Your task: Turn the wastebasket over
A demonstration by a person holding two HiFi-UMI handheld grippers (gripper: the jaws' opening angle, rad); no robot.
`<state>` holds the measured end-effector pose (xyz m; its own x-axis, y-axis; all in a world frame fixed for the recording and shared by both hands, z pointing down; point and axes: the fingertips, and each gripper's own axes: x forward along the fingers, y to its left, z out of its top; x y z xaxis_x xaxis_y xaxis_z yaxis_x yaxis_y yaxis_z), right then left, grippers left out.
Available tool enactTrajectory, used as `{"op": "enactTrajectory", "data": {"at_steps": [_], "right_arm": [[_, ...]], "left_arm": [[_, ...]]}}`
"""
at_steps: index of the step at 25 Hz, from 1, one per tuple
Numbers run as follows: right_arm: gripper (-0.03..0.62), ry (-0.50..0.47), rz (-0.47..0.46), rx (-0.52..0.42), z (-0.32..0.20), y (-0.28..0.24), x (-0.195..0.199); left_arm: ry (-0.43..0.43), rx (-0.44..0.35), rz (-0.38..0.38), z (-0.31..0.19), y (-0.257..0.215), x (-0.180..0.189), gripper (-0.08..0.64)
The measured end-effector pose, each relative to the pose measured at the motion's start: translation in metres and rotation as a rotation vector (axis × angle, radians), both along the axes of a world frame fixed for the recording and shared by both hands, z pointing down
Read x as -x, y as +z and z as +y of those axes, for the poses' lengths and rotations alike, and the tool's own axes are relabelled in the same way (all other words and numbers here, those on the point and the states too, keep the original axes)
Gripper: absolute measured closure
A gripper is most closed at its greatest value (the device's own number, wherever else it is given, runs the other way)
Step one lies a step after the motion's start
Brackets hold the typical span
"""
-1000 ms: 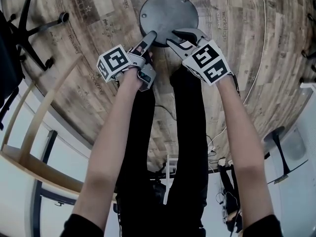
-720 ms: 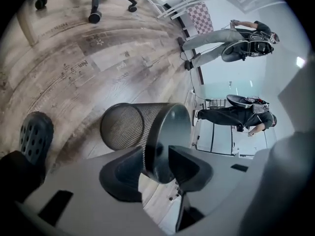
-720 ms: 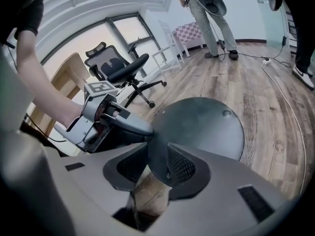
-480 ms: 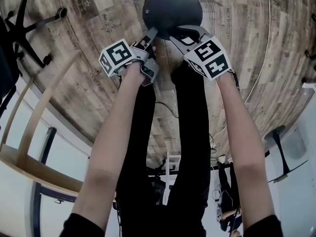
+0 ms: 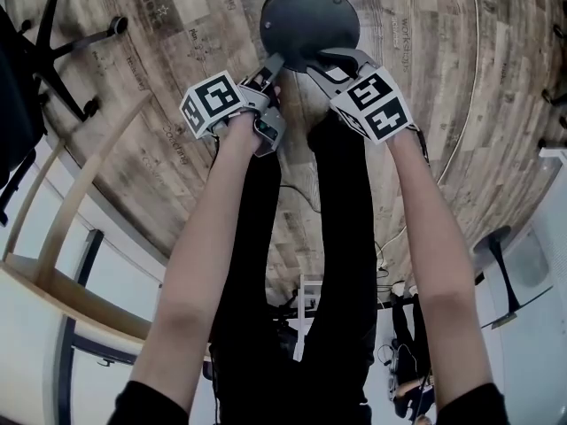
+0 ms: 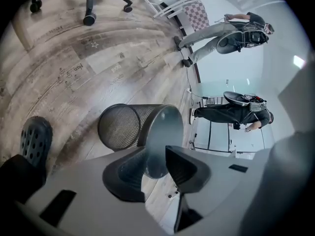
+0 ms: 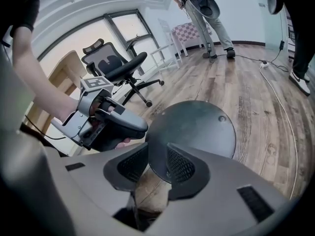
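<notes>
The wastebasket [image 5: 310,20] is a dark round mesh bin on the wooden floor, its solid bottom facing up in the head view. My left gripper [image 5: 273,65] is at its near left edge, jaws closing with the bottom rim between them. In the left gripper view the mesh wall [image 6: 120,127] and the flat bottom run into the left gripper [image 6: 157,163], pads on the rim. My right gripper [image 5: 321,62] holds the near right edge. In the right gripper view the bottom disc [image 7: 197,127] sits pinched in the right gripper [image 7: 156,163].
An office chair base [image 5: 53,51] stands at the far left, and a wooden frame [image 5: 71,228] runs along the left. A thin cable [image 5: 465,104] curves over the floor at the right. Two people [image 6: 231,31] stand in the room's far part. My shoe [image 6: 35,139] is beside the bin.
The left gripper's jaws have narrowed onto the bin's bottom rim. Both hands and the bin sit slightly higher and further right in the head view.
</notes>
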<state>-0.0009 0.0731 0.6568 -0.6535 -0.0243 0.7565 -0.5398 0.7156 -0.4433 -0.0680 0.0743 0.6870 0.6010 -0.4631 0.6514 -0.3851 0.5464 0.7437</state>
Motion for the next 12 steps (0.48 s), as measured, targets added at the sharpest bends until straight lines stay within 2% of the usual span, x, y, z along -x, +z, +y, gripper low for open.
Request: {"op": "enactTrajectory", "data": {"at_steps": [12], "right_arm": [[0.525, 0.047, 0.026, -0.032, -0.023, -0.096, -0.011]], "left_arm": [[0.072, -0.088, -0.039, -0.028, -0.108, -0.005, 0.508]]}}
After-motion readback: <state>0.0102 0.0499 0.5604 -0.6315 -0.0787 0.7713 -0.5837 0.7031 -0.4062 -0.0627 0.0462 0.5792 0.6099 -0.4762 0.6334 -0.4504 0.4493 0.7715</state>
